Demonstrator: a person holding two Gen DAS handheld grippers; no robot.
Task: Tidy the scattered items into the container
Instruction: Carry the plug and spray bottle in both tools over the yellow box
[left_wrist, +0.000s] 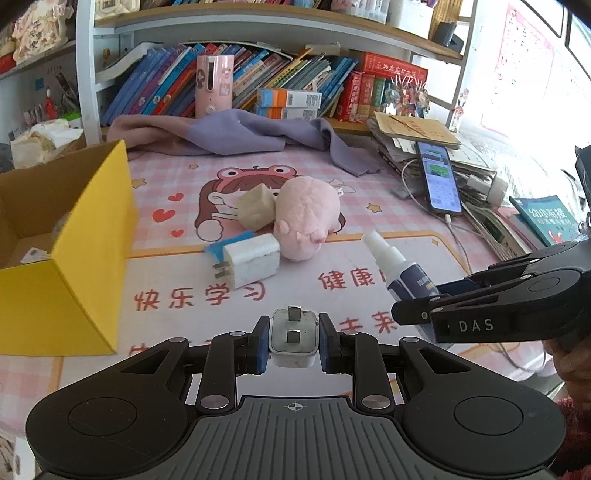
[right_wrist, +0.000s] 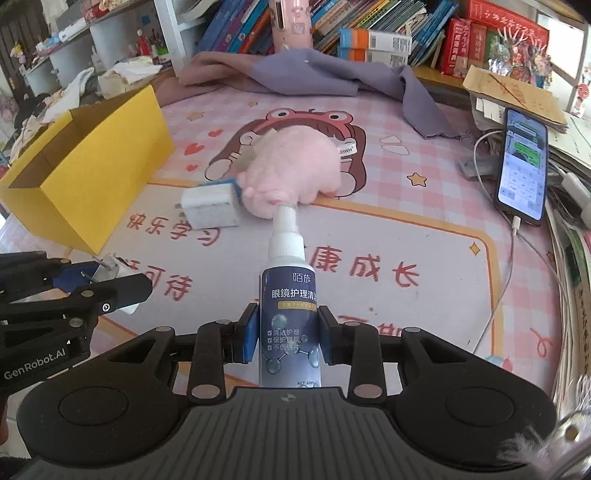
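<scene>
So, left wrist view first: the left claw (left_wrist: 294, 339) is clamped nearly shut on a small white charger plug (left_wrist: 294, 338), blue pads on its two flat sides, prongs pointing up and away. Good hold for a hard, light, boxy thing like that; flat faces, not much to slip. The yellow box (left_wrist: 66, 266) is the container, so I'll use it as the landmark. It sits open-topped to the left of the claw, with something small already inside. To the right of the box on the tabletop (left_wrist: 424, 214) lie a bigger white adapter (left_wrist: 251, 260), a pink plush toy (left_wrist: 304, 218) touching it, and a beige lump (left_wrist: 255, 206) tucked against the plush on the side toward the shelf. I'd guess the plush is soft and squashy, so grab it mid-body.

Right wrist view: the right claw (right_wrist: 288, 334) grips a spray bottle (right_wrist: 288, 295) around its labelled body, nozzle pointing away toward the plush. Smooth round plastic, probably light but slippery, so a mid-label grip beats the neck. The box is off to the far left here, past the left claw, and neither held item is over it yet.
</scene>
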